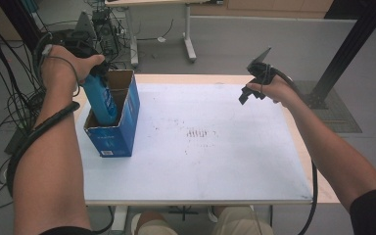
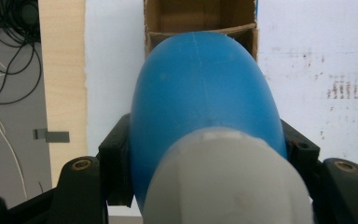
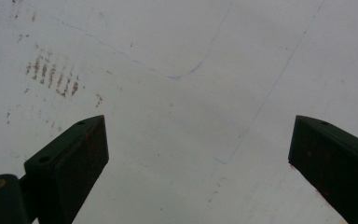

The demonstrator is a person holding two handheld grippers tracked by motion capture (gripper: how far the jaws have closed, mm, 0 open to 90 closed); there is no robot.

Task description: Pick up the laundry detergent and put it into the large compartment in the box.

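A blue bottle (image 1: 100, 98) with a pale grey cap (image 2: 228, 179) stands half inside an open blue cardboard box (image 1: 122, 132) at the table's left. My left gripper (image 1: 98, 68) is shut on the bottle's upper part, just above the box. In the left gripper view the bottle (image 2: 205, 107) sits between both jaws, and the box's brown divided inside (image 2: 200, 23) lies beyond it. My right gripper (image 1: 252, 88) hovers open over the far right of the white mat (image 1: 200, 142), its fingers (image 3: 70, 158) wide apart over bare mat.
The white mat (image 3: 177, 70) carries brown scuff marks (image 1: 198, 133) near its middle and faint blue lines. A wooden table edge (image 1: 318, 171) borders the mat. Cables (image 1: 10, 98) and a black frame post (image 1: 352, 44) stand beyond the table.
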